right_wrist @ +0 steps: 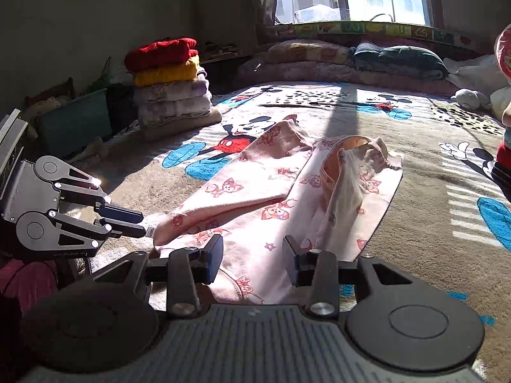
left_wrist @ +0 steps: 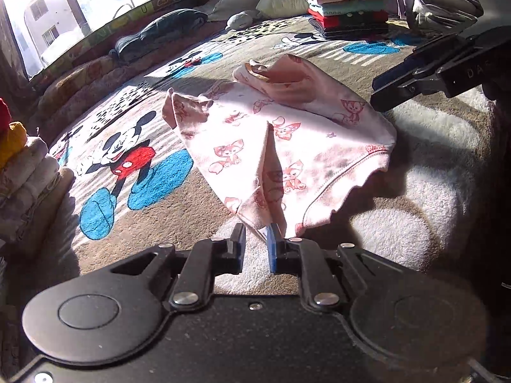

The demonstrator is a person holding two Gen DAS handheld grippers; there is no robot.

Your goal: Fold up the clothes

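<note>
At the lower centre of the left wrist view, the left claw (left_wrist: 259, 234) is seen closed on a corner of the pale pink cotton garment printed with small red foxes (left_wrist: 274, 146), a white label being pinched between the blue pads. In the right wrist view the same claw (right_wrist: 145, 223) is found at the left edge, with the label at its tips. The right claw (right_wrist: 252, 255) is held wide apart at the lower centre of its own view, and nothing is gripped by it; pink cloth is seen between and beneath its fingers. The garment (right_wrist: 271, 204) is spread across the middle of both frames on the brown cartoon-mouse blanket (right_wrist: 431, 166), with one part folded over and a bunched, upturned hem toward the upper right. Stacks of folded clothes (right_wrist: 169, 83) are kept at the upper left of the right view.

A slip is judged likely, since only a corner and label are pinched; a sharp pull could free it. The bunched hem could be trapped as a crease if folding is carried on unsmoothed.
</note>
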